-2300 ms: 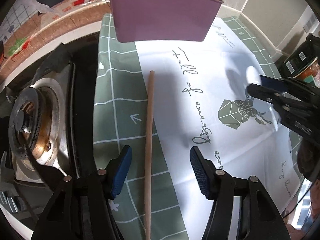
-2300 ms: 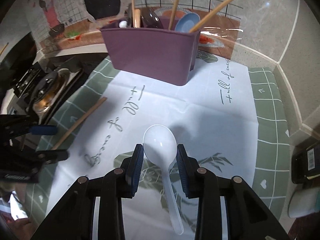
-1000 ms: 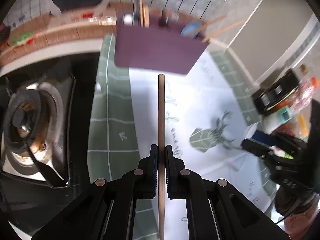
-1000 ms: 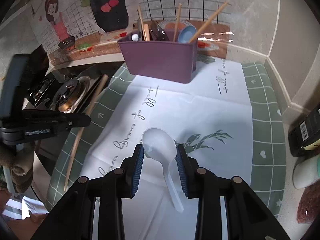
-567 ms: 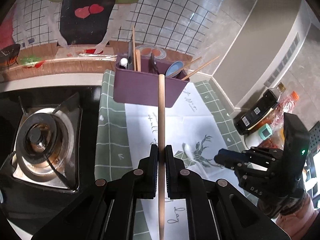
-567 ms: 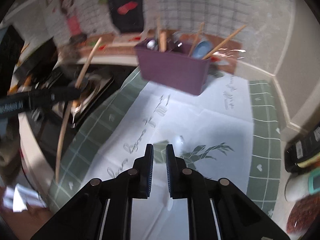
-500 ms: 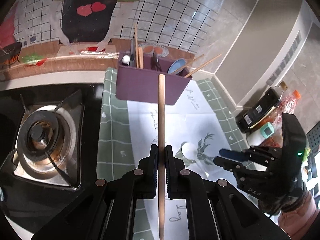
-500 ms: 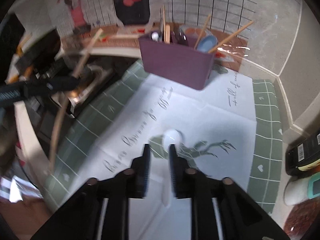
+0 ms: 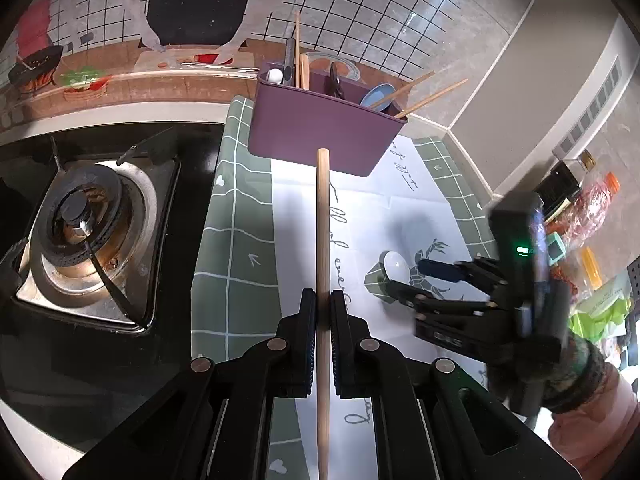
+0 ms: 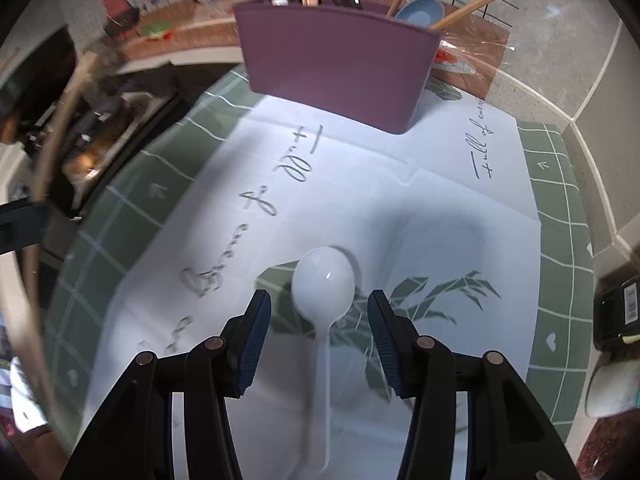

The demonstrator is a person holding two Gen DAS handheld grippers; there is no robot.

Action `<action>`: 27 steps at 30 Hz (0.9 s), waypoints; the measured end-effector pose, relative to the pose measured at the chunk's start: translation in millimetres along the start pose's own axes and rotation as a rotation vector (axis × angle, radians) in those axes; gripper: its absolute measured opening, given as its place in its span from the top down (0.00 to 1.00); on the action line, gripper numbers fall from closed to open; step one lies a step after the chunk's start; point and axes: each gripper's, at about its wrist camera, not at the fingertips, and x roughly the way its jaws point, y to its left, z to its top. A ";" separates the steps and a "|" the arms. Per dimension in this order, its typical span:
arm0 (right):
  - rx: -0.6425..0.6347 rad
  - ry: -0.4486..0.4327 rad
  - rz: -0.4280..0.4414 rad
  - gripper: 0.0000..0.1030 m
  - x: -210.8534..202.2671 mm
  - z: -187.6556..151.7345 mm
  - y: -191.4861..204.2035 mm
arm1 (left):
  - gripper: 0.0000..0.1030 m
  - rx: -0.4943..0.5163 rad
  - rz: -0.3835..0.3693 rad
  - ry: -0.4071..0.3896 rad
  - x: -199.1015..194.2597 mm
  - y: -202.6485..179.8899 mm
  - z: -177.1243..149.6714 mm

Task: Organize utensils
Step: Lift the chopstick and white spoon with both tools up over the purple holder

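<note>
My left gripper point(image 9: 322, 312) is shut on a long wooden chopstick point(image 9: 322, 216) and holds it above the mat, its tip toward the purple utensil holder point(image 9: 320, 136). The holder also shows in the right wrist view point(image 10: 340, 60), with chopsticks, a blue spoon and other utensils in it. My right gripper point(image 10: 320, 312) is open, one jaw on each side of a white plastic spoon point(image 10: 323, 280) that lies on the mat. The spoon point(image 9: 396, 266) and right gripper point(image 9: 416, 276) also show in the left wrist view.
A green and white printed mat point(image 10: 400, 200) covers the counter. A gas stove burner point(image 9: 80, 224) is to the left. Bottles and packets point(image 9: 580, 200) stand at the right by the wall corner.
My left gripper closed on the chopstick and lifted it off the mat. My right gripper shut briefly, then opened again and now straddles the white spoon.
</note>
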 end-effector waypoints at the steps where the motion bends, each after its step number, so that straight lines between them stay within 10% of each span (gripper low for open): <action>1: 0.007 0.010 -0.001 0.54 4.1 0.7 -0.7 | 0.93 -0.002 0.003 -0.002 -0.8 0.1 -0.5; 5: 0.009 0.015 0.012 0.70 4.7 0.7 -1.1 | 0.93 -0.009 0.011 -0.006 -2.5 2.1 -1.0; 16: 0.046 -0.144 0.057 0.71 -66.0 -2.0 0.3 | 0.93 0.023 -0.019 -0.046 -13.1 -9.9 7.3; 27: 0.071 -0.472 0.032 0.71 -202.2 50.8 -14.0 | 0.93 0.137 -0.125 -0.294 -90.2 -51.7 81.1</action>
